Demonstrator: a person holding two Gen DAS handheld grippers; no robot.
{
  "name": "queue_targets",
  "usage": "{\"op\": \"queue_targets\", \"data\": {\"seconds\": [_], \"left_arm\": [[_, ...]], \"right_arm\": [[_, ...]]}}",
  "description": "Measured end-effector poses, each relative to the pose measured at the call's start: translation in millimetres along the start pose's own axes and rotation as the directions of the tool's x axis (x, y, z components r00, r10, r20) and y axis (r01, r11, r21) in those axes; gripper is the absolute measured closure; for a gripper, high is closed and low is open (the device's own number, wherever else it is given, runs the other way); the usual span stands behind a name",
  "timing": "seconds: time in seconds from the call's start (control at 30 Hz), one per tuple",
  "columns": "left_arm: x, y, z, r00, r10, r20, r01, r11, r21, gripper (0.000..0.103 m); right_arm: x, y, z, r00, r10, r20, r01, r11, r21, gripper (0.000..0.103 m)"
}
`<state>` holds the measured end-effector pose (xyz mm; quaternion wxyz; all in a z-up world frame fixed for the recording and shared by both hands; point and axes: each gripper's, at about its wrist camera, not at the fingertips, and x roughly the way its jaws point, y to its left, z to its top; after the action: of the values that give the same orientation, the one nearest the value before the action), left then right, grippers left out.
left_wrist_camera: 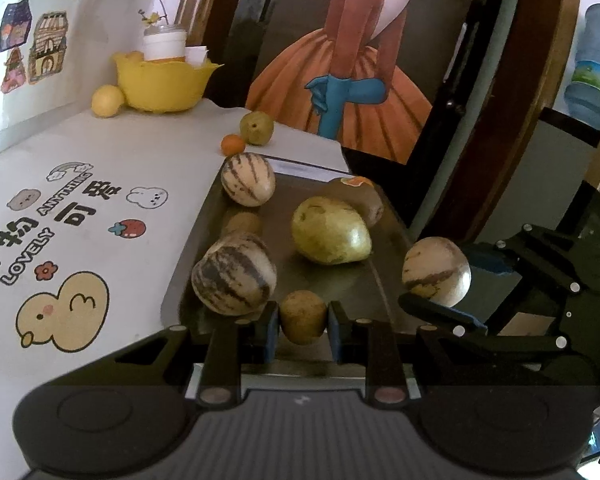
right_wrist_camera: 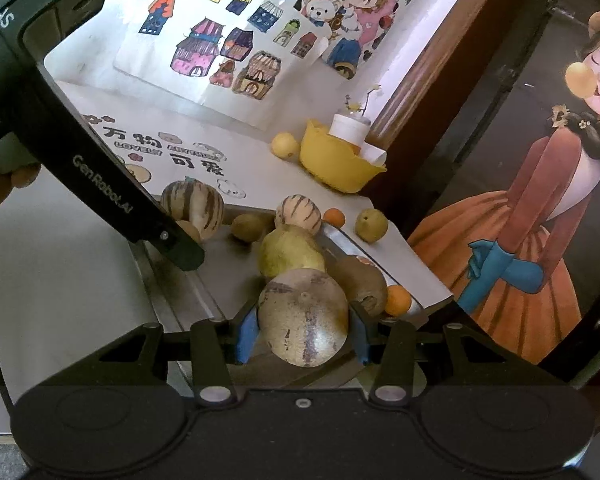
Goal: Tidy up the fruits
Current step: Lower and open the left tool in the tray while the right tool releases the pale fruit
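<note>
Currently both grippers are loaded, over the near end of the dark tray (left_wrist_camera: pixel 204 216).

Left gripper (left_wrist_camera: pixel 303 320): jaws nearly closed, blue pads pressing on both sides of a small brown kiwi (left_wrist_camera: pixel 303 315). Kiwi sits upright between the pads, long axis roughly vertical in the left wrist view. In the right wrist view only a sliver of it shows behind the left gripper (right_wrist_camera: pixel 188 254), whose finger tips point down onto the tray's near-left edge.

Right gripper (right_wrist_camera: pixel 303 330): jaws partly open, pads clamped on a pale striped melon (right_wrist_camera: pixel 303 316). Melon is close to round, wider than the pads are tall; small nub faces the camera, brown streaks run top to bottom. In the left wrist view the same melon (left_wrist_camera: pixel 436 271) hangs off the tray's right edge, right gripper (left_wrist_camera: pixel 452 280) holding it.

Ahead of the left fingers, on the tray:
- striped melon (left_wrist_camera: pixel 234 274) just left of the tips, stripes tilted
- green pear (left_wrist_camera: pixel 330 230) ahead and right, lying on its side, long axis diagonal, narrow end toward the right
- second kiwi (left_wrist_camera: pixel 242 222) ahead left
- far striped melon (left_wrist_camera: pixel 248 179) at the far-left corner
- larger kiwi (left_wrist_camera: pixel 370 202) behind the pear, touching it

Past the tray on the table (left_wrist_camera: pixel 120 152): small orange (left_wrist_camera: pixel 233 144) beside a green fruit (left_wrist_camera: pixel 257 128); yellow bowl (left_wrist_camera: pixel 160 84) with a lemon (left_wrist_camera: pixel 107 100) just beside it. Another orange (right_wrist_camera: pixel 397 300) shows right of the right fingers.
</note>
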<state>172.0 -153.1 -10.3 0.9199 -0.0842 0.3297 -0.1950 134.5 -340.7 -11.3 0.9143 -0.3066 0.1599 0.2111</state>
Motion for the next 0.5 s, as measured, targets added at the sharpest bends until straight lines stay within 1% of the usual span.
{"op": "queue_targets", "data": {"seconds": [0.27,0.5], "left_arm": [[4.8,2.3,-0.1,1.000,0.023,-0.017,-0.023,1.000,-0.006,0.075],[5.4,3.3,-0.3,1.000,0.023,-0.021,-0.023,1.000,-0.005,0.075]], "right_arm": [[11.9,-1.2,-1.1,0.999,0.026,-0.022,-0.026,1.000,0.001,0.054],[16.4,-1.8,-2.1,0.998,0.041,-0.037,-0.040,0.999,0.019,0.054]]}}
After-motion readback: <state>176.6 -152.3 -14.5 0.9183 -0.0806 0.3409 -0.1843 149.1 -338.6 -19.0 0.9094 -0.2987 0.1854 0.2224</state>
